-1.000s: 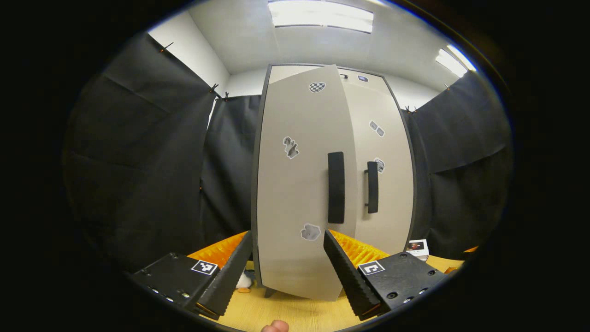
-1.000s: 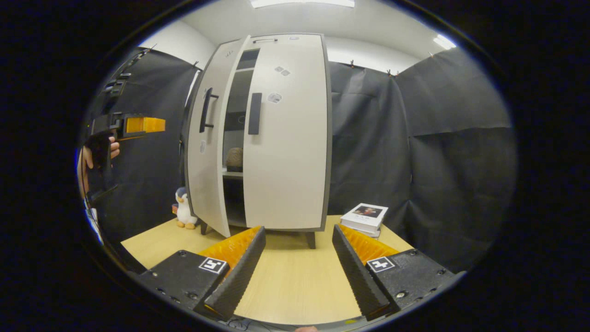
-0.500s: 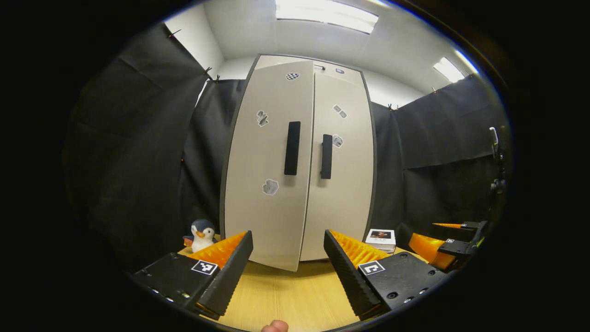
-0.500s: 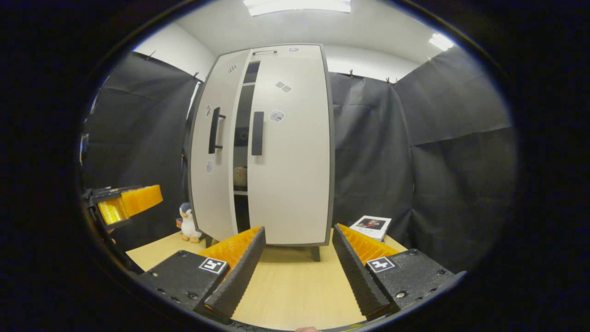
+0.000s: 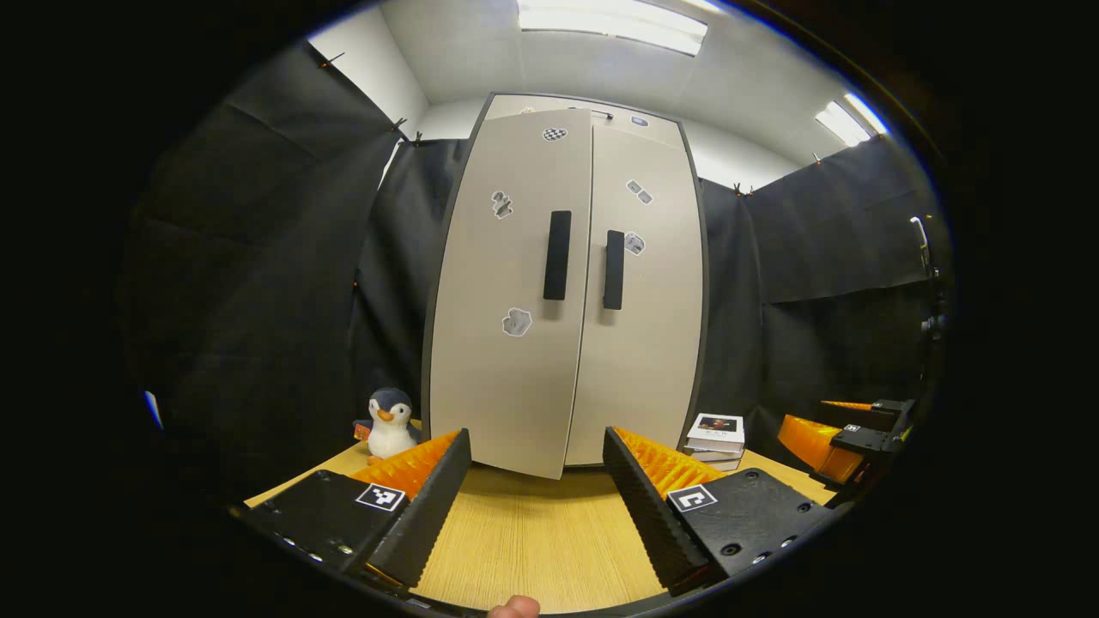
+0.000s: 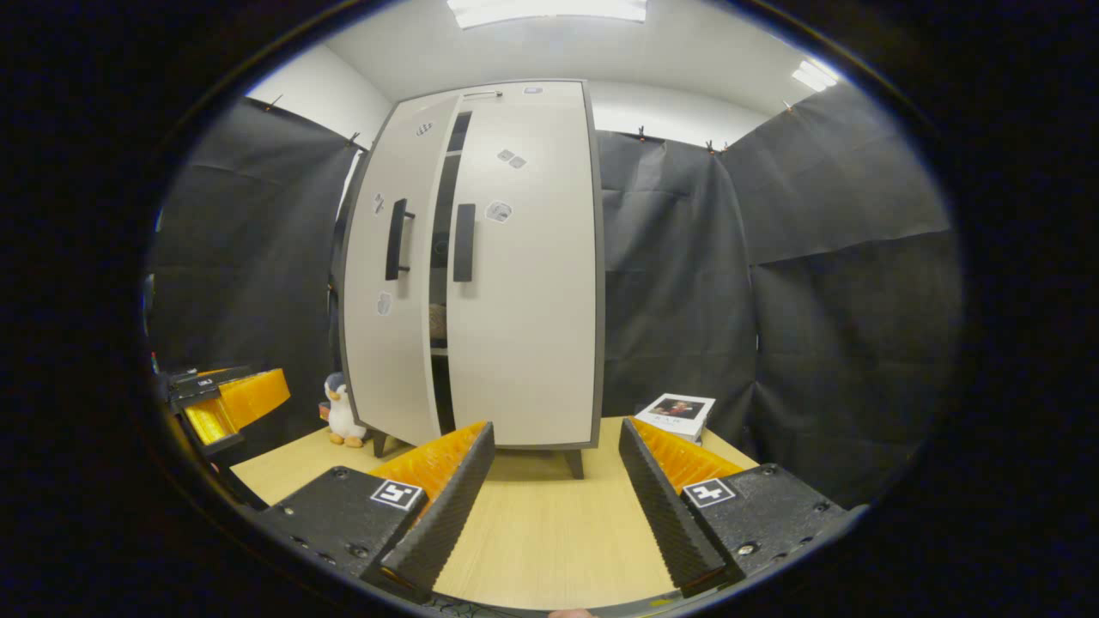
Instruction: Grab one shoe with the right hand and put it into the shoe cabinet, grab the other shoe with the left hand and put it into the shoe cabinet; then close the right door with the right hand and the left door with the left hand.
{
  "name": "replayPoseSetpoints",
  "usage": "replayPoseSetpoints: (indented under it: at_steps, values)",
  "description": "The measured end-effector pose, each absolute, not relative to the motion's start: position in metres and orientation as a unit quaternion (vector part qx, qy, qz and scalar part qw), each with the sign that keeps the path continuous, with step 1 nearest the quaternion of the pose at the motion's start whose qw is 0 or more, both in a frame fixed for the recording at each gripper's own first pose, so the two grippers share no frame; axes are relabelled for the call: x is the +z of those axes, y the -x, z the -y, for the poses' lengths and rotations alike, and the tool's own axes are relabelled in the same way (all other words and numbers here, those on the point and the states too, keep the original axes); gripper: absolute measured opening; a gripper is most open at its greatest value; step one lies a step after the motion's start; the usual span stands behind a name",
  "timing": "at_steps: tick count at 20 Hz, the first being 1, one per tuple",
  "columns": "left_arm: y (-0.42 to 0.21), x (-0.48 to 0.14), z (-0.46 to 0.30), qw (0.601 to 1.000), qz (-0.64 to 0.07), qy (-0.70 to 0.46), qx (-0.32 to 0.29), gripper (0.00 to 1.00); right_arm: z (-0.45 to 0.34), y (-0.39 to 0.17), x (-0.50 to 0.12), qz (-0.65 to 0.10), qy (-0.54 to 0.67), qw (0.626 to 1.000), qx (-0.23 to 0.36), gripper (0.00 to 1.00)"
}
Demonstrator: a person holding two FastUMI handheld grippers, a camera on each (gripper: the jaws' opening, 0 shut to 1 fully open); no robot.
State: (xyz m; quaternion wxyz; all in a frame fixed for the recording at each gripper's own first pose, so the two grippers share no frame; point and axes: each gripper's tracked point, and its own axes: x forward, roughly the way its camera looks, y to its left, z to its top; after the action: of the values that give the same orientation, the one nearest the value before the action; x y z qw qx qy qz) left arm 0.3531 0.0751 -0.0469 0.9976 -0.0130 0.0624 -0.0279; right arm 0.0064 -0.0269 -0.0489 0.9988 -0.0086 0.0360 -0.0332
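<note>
Shoe cabinet (image 6: 481, 257) on wooden table (image 6: 549, 532). Right door (image 6: 528, 257) flush; left door (image 6: 391, 275) ajar, narrow gap. Left gripper (image 5: 537, 506) and right gripper (image 6: 556, 506) both spread, empty, well back. Advice: left gripper pushes left door near handle (image 5: 557, 255), squarely, until flush. Shoes hidden.

The shoe cabinet (image 6: 481, 266) stands on the table (image 6: 549, 532), its left door (image 6: 391, 283) slightly ajar.

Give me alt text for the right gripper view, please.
A tall pale shoe cabinet stands on a wooden table, its left door ajar with a dark gap beside the shut right door. The right tool is open and empty in front.
</note>
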Motion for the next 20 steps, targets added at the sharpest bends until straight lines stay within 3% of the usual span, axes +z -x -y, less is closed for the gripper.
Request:
replayPoseSetpoints:
  at_steps: [20]
  values:
    - [-0.352,-0.035,-0.056,0.997,-0.059,0.017,-0.048,0.95,0.023,-0.001,-0.053,-0.043,-0.009,0.999,-0.022,0.94]
